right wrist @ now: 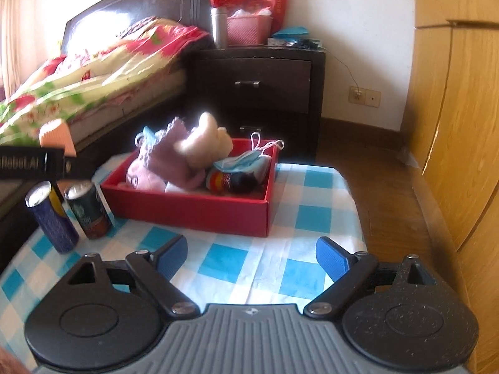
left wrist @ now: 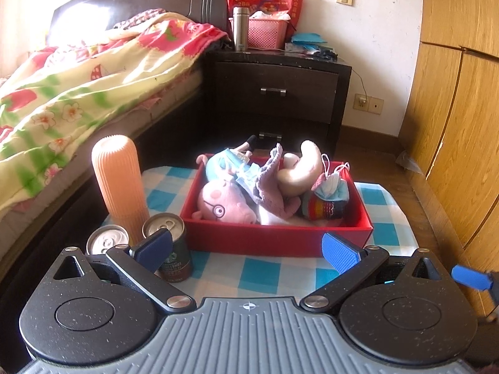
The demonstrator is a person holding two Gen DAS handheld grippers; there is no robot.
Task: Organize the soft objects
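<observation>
A red box [left wrist: 274,238] [right wrist: 199,210] stands on a blue-checked cloth. It holds a pink pig plush [left wrist: 226,202], a purple knit cloth [left wrist: 271,184] [right wrist: 174,159], a cream plush [left wrist: 307,168] [right wrist: 205,143], a striped sock [left wrist: 324,207] [right wrist: 224,180] and a blue face mask [left wrist: 332,185] [right wrist: 243,159]. My left gripper [left wrist: 246,251] is open and empty, in front of the box. My right gripper [right wrist: 251,260] is open and empty over the cloth, nearer than the box. The left gripper's body [right wrist: 31,163] shows at the right view's left edge.
Two drink cans [left wrist: 171,246] [left wrist: 107,240] [right wrist: 89,210] [right wrist: 51,216] and an orange ribbed bottle [left wrist: 120,184] [right wrist: 59,137] stand left of the box. A bed [left wrist: 78,78] lies left, a dark nightstand [left wrist: 274,90] behind, a wooden wardrobe [left wrist: 461,124] right.
</observation>
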